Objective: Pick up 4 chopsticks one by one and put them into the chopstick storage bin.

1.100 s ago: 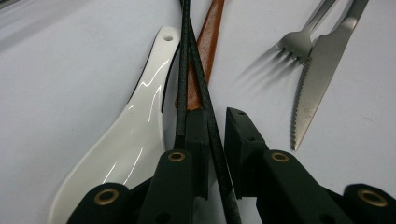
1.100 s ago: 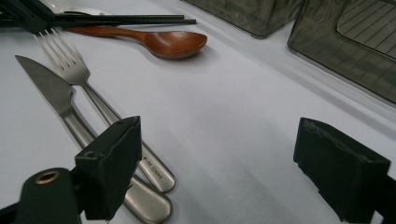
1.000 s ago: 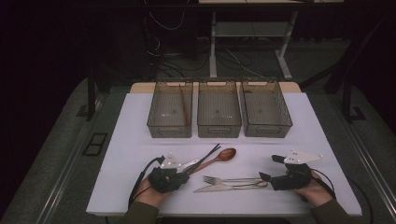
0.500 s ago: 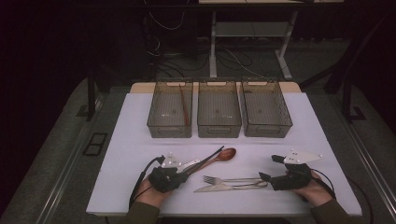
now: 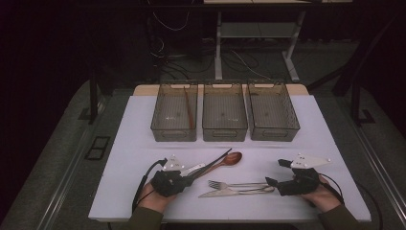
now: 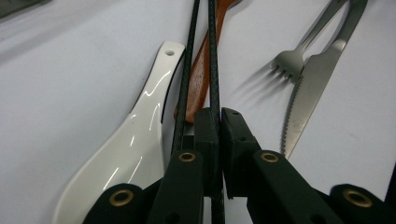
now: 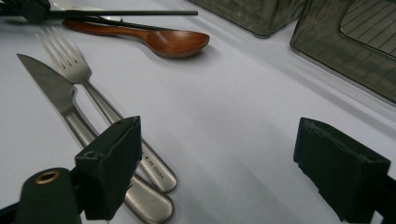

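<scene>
One black chopstick (image 6: 214, 60) is clamped between the pads of the left tool (image 6: 219, 135), gripped near its end so that the long shaft runs forward from the jaws. The jaws have just been closing, and the chopstick lies between them. A second black chopstick (image 6: 185, 79) lies just beside the left jaw, outside the grip; one at a time appears to be taken, probably because a thin stick is easier to pinch singly. A white spoon (image 6: 140, 121) lies next to that jaw on the counter (image 5: 139, 143), and a wooden spoon (image 5: 225, 162) lies under the chopsticks, further ahead. A fork (image 5: 234, 184) and a knife (image 5: 230, 192) lie between the two tools. The right tool (image 7: 219, 163) stands open and empty just beside the fork and knife handles, apparently kept ready. Three bins are lined up well ahead; a reddish stick (image 5: 188, 108) already lies in the left bin (image 5: 158, 112), so sorting by kind is presumed.
</scene>
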{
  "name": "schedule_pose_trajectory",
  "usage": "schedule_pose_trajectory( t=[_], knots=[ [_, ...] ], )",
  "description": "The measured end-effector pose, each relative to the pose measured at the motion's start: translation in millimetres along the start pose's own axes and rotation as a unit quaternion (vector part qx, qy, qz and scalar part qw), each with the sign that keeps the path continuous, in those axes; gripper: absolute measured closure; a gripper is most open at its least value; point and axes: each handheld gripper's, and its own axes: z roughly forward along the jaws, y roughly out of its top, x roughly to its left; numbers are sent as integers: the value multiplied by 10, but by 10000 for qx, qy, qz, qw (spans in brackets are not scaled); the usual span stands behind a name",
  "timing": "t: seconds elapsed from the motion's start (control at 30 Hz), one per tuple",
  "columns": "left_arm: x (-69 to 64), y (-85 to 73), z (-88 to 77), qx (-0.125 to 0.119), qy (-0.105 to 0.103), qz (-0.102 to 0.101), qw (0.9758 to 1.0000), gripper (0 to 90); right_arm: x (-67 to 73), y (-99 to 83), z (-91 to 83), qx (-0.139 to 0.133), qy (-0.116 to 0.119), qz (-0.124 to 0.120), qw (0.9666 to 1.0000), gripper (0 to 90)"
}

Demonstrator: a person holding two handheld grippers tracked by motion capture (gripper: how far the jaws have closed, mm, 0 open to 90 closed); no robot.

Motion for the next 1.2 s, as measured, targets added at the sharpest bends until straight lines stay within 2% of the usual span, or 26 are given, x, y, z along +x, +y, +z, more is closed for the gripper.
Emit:
schedule_pose_trajectory(
  t=[0.03,0.13,0.2,0.3,0.33,0.4,0.43,0.47,0.5,0.57,0.67,0.97,1.2],
  knots=[
    [17,4,-20,-49,-26,45,10000,847,0,0,1,3,3,-9,10000,152],
    [31,3,-53,-141,-77,-25,9999,847,2,0,4,-3,15,-19,10000,152],
    [50,4,-71,-159,-123,61,9998,847,4,-1,3,3,26,-8,10000,152],
    [53,6,-94,-229,-163,21,9996,847,4,-2,4,-1,43,3,10000,152],
    [71,10,-106,-220,-194,109,9995,847,6,-3,5,-2,41,4,10000,151],
    [73,9,-127,-263,-210,36,9994,847,8,-6,12,29,109,43,9999,121],
    [96,13,-142,-243,-231,137,9993,846,11,-11,18,65,111,53,9999,118],
    [92,12,-154,-304,-248,56,9992,847,19,-14,21,81,43,64,9999,117],
    [111,15,-173,-286,-266,158,9991,846,18,-14,20,88,2,91,9999,110],
    [121,18,-193,-334,-320,149,9988,846,9,-11,17,57,-37,140,9999,100],
    [144,27,-218,-324,-328,194,9987,846,-5,-16,4,28,-26,196,9998,100],
    [226,68,-286,-422,-336,236,9983,846,5,-11,24,4,35,106,9999,101],
    [314,117,-348,-582,-354,149,9976,846,6,-12,21,-7,42,89,10000,101]
  ],
)
